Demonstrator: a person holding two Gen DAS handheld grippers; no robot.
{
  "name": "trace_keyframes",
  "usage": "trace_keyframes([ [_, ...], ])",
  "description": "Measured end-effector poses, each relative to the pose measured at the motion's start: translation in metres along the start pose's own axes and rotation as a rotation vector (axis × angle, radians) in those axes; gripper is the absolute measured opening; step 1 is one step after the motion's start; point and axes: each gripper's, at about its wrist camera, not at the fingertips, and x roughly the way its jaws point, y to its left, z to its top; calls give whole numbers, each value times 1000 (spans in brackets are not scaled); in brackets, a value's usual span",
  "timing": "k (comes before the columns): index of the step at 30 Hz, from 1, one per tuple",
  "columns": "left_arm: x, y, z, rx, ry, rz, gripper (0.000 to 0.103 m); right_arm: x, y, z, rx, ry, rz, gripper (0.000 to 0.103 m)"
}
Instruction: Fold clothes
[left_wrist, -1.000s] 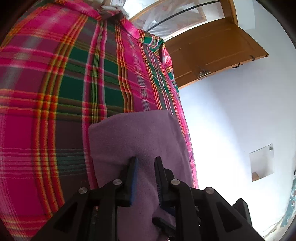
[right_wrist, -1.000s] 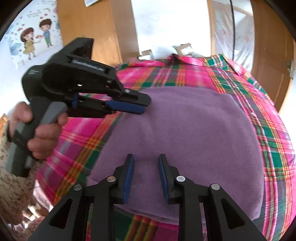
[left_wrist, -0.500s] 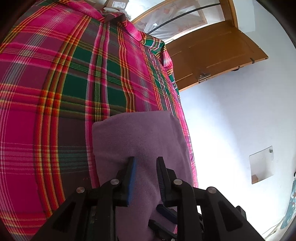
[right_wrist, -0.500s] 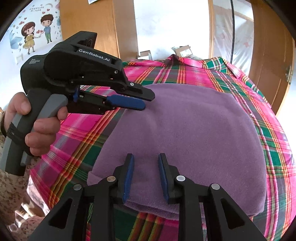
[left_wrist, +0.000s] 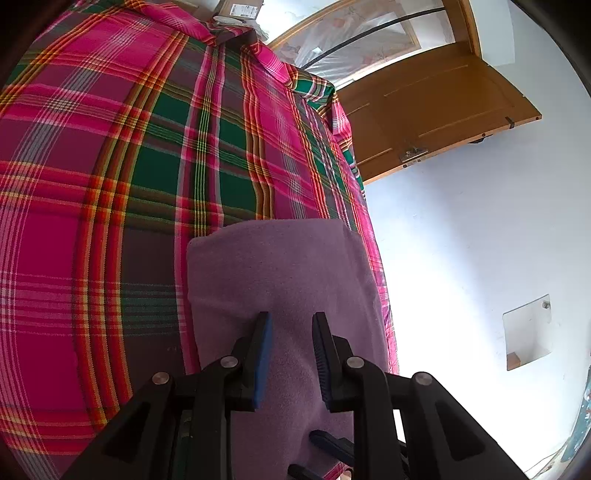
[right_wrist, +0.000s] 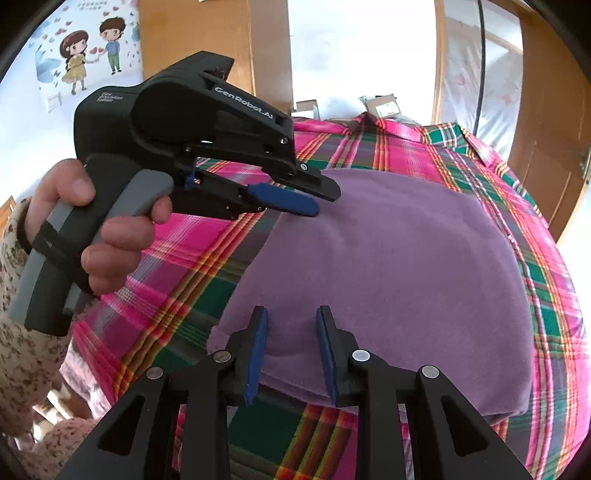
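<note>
Underneath, fuzzy purple garment (right_wrist: 388, 266) (folded rectangle), woven plaid cloth (left_wrist: 110, 184), left gripper (left_wrist: 290, 354) and right gripper (right_wrist: 291, 347) parted, empty.

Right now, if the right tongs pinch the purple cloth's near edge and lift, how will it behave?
The purple cloth looks like soft fleece folded in layers, so it would likely droop and unfold. Probably light: it lies flat on the plaid sheet. The fuzzy nap should grip the right tongs rather than slip.

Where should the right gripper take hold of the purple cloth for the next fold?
Probably the near-left corner of the purple cloth, where its layered folded edge lies just ahead of the open right gripper. Come in low from the near side, so one finger can slide under that raised edge.
</note>
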Motion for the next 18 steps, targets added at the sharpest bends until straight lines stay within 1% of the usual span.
trace_keyframes([
  [6, 1, 1, 1, -3, -1, -2, 22, 6, 2, -2, -9, 5, -17, 28],
  [14, 1, 1, -2, -5, -3, 5, 22, 8, 1, -3, 5, 1, -6, 28],
  [18, -5, 0, -3, -16, 0, 12, 23, 6, 4, -2, -15, 0, -11, 28],
])
